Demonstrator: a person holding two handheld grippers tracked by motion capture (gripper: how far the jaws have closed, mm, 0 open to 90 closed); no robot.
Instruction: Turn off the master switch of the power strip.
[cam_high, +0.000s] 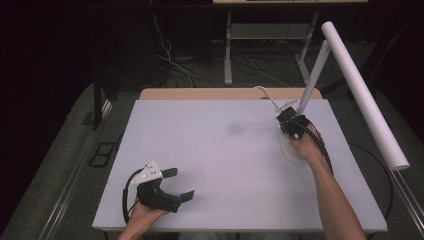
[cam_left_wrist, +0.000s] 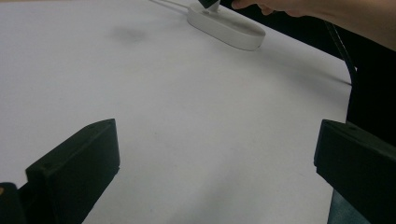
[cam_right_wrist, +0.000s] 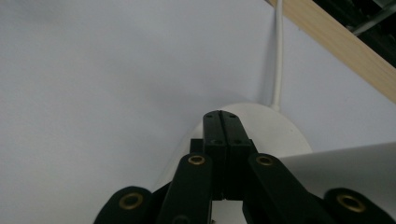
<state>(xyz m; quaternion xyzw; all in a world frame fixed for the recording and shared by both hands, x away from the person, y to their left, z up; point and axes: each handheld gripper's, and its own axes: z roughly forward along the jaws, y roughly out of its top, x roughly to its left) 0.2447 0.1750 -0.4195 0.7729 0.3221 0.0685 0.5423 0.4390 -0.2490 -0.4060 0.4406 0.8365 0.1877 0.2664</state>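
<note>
A white desk lamp stands at the right of the white table (cam_high: 215, 155). Its oval base (cam_high: 289, 148) (cam_left_wrist: 229, 29) (cam_right_wrist: 280, 130) carries a slanted arm (cam_high: 314, 77) and a long tube head (cam_high: 365, 95). My right gripper (cam_high: 289, 120) (cam_right_wrist: 222, 116) is shut, jaws pressed together with nothing between them, and its tips sit over the base's far end near the arm's foot. Whether they touch it I cannot tell. My left gripper (cam_high: 180, 184) (cam_left_wrist: 217, 158) rests open at the front left, its jaws wide apart over bare table.
The lamp's white cable (cam_high: 265, 92) (cam_right_wrist: 278, 56) runs off over the wooden far edge (cam_high: 220, 93). Beyond it are metal table legs (cam_high: 228, 50) and loose floor cables (cam_high: 170, 57). A black cable (cam_high: 327, 152) trails along the right forearm.
</note>
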